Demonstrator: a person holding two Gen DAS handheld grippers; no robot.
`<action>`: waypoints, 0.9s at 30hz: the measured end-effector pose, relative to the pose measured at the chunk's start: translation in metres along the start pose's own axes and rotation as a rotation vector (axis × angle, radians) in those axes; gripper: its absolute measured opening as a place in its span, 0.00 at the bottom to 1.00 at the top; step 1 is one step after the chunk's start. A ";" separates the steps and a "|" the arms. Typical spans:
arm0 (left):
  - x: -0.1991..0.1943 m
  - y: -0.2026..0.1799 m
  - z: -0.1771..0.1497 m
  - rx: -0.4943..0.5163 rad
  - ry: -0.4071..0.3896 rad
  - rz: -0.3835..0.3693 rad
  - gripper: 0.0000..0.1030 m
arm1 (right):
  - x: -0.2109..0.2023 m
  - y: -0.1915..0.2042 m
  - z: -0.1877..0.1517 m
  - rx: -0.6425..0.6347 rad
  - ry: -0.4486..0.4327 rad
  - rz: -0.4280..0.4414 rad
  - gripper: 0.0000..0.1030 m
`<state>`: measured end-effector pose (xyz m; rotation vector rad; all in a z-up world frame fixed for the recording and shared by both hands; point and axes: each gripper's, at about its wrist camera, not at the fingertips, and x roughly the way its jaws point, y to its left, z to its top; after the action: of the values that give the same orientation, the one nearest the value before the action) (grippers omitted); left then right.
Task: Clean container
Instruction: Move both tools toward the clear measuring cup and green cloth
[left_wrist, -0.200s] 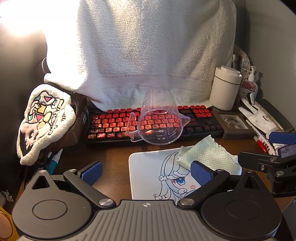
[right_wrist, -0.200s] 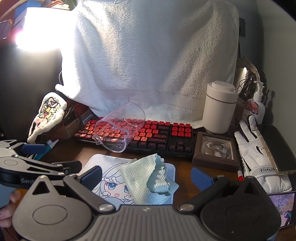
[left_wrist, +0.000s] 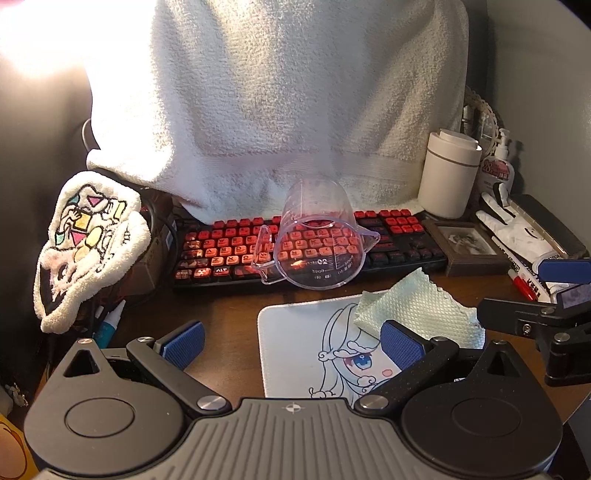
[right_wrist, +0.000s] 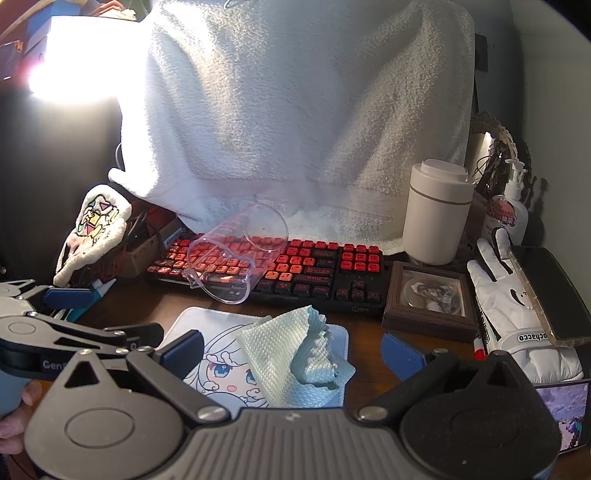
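The task looks barely begun; the clear measuring cup (left_wrist: 317, 236) lies tipped on its side on the red keyboard (left_wrist: 229, 247), touched by neither gripper, and the pale green cloth (right_wrist: 295, 350) sits crumpled on the mouse mat (left_wrist: 291, 343) just in front of it. Both the left gripper (left_wrist: 291, 341) and the right gripper (right_wrist: 291, 350) stand wide open and hold nothing; picking up the cloth, steadying the cup and wiping it all seem left to do.

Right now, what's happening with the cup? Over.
Left gripper open, right gripper open, both empty. Clear measuring cup on its side on the keyboard. Cloth on mouse pad, nothing blocking.
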<state>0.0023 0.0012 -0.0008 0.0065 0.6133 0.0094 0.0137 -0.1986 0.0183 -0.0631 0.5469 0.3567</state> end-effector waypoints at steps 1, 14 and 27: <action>0.000 0.000 0.000 0.000 -0.002 0.001 0.99 | 0.000 0.000 0.000 -0.001 -0.001 0.001 1.00; -0.001 0.004 0.005 0.009 -0.002 -0.008 0.99 | 0.003 0.000 0.003 -0.009 0.005 0.014 1.00; 0.000 -0.001 0.004 0.031 0.003 -0.037 0.99 | 0.001 0.000 0.002 -0.006 0.009 0.018 1.00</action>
<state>0.0044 0.0006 0.0023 0.0252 0.6165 -0.0358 0.0153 -0.1983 0.0196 -0.0656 0.5552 0.3762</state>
